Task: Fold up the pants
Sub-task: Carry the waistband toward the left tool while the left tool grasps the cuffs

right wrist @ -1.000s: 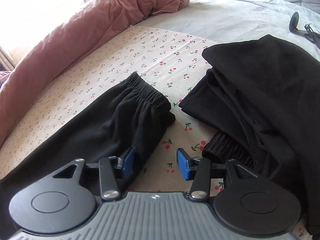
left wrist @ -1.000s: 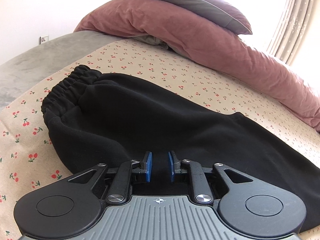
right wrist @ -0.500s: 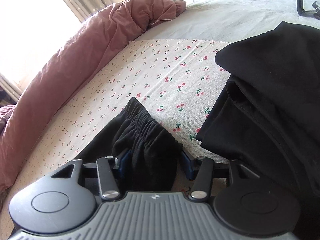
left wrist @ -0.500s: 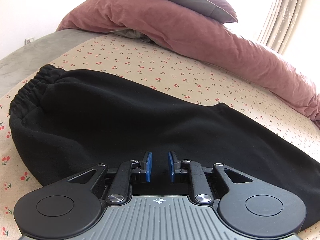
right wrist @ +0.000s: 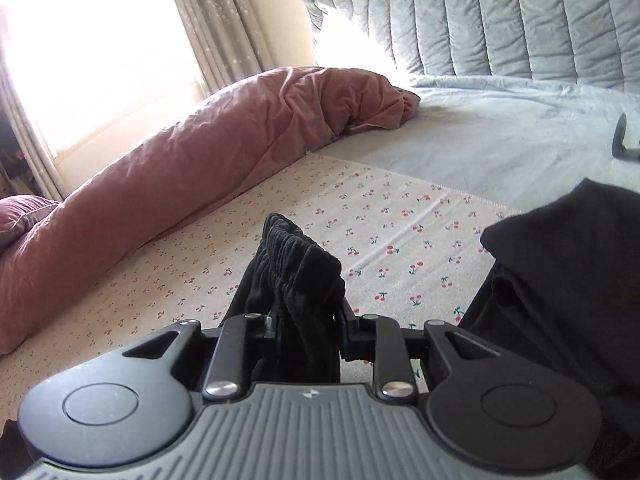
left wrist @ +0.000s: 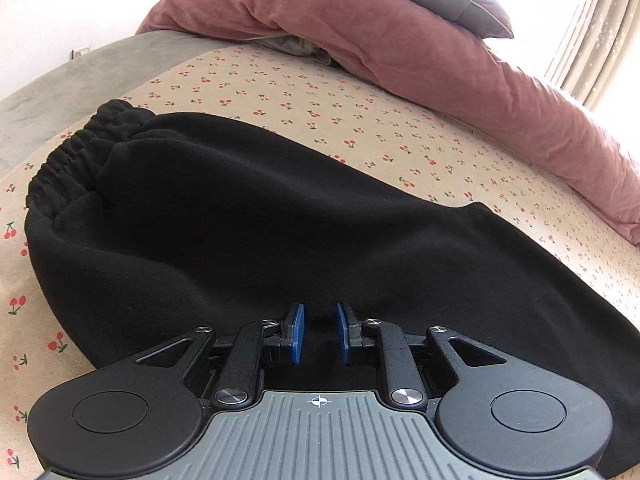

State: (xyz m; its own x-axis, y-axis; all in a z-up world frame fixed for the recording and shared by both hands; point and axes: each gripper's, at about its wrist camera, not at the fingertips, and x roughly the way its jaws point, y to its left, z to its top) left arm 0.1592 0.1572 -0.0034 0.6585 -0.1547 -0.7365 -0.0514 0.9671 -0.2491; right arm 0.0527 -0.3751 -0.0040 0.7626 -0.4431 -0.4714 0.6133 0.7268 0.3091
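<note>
Black pants [left wrist: 280, 232] lie flat on a cherry-print sheet [left wrist: 360, 120], with the gathered elastic waistband [left wrist: 76, 152] at the far left. My left gripper [left wrist: 318, 330] is over the near edge of the pants, its blue pads a small gap apart with only black cloth behind them. My right gripper [right wrist: 308, 328] is shut on the gathered leg cuff [right wrist: 298, 264] of the pants, which sticks up between the fingers, raised above the sheet [right wrist: 380, 232].
A pink duvet [left wrist: 440, 64] lies rolled along the far side and shows in the right view [right wrist: 180, 168] too. A pile of other black clothes [right wrist: 568, 280] sits to the right. A grey quilted headboard [right wrist: 500, 20] stands behind, a dark object [right wrist: 620, 140] on the grey sheet.
My right gripper moved onto the leg cuff, closed on it and lifted it off the sheet. The left view shifted sideways over the pants and back; its fingers kept the same gap.
</note>
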